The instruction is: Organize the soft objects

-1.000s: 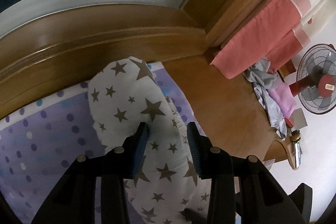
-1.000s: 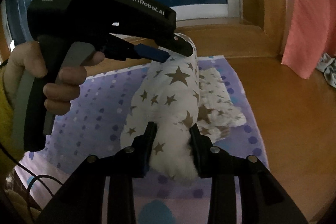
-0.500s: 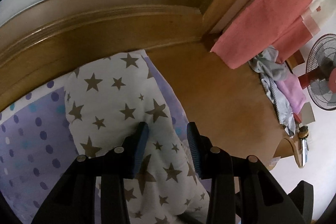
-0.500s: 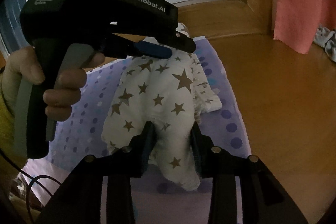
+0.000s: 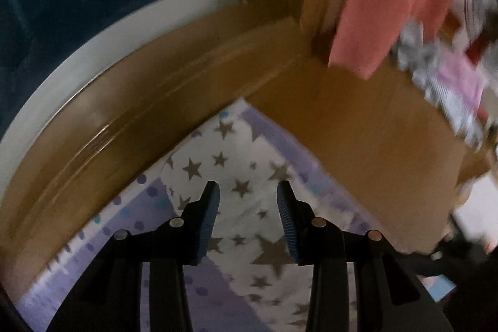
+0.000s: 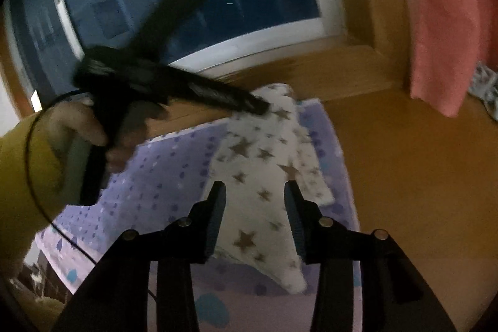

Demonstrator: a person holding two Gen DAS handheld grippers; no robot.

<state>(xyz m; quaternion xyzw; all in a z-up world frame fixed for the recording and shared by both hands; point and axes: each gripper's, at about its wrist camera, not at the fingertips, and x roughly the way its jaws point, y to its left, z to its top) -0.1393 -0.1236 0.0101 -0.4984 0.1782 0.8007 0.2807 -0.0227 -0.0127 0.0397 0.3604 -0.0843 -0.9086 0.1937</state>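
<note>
star pillow (image 6: 264, 176) now lies flat; right gripper (image 6: 255, 207) fingers opening off it.

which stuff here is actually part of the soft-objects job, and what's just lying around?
In the job:
- star-print cloth, on the dotted purple mat
- right claw, opening, cloth loose between its fingers
- left claw, at the cloth's far end

Lying about:
- pink curtain
- clothes pile on the wooden floor
- window
</note>
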